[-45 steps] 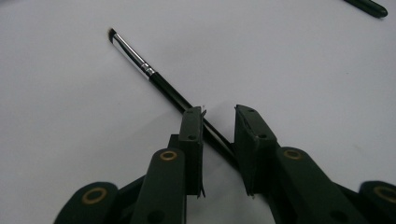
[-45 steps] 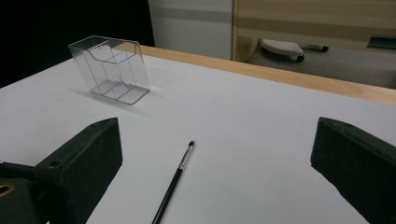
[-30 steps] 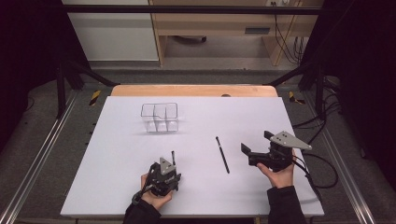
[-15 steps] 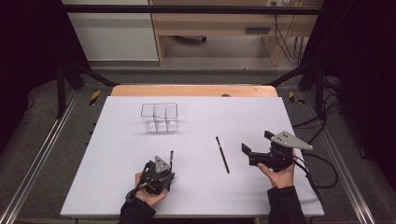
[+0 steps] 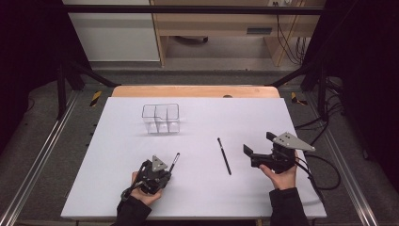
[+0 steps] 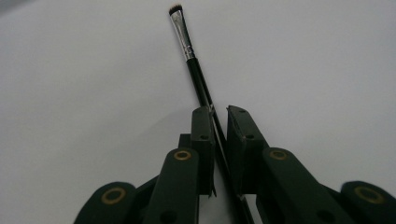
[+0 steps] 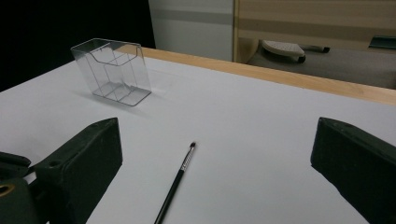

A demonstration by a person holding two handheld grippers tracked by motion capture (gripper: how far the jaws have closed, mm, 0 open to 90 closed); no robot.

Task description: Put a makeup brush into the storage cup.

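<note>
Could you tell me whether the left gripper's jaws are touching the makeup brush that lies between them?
Touching: in the left gripper view, the left gripper has just closed its jaws on the brush handle, no gap showing.

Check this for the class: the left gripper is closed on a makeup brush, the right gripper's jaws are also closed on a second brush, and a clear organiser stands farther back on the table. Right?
Not quite. The right gripper is open and holds nothing, as the right gripper view shows: the second brush lies on the table between its wide jaws. The left gripper is closed on its brush, and the clear organiser stands farther back.

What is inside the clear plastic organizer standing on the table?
The clear organizer holds nothing; its dividers show through the walls. Both makeup brushes lie outside it on the table.
</note>
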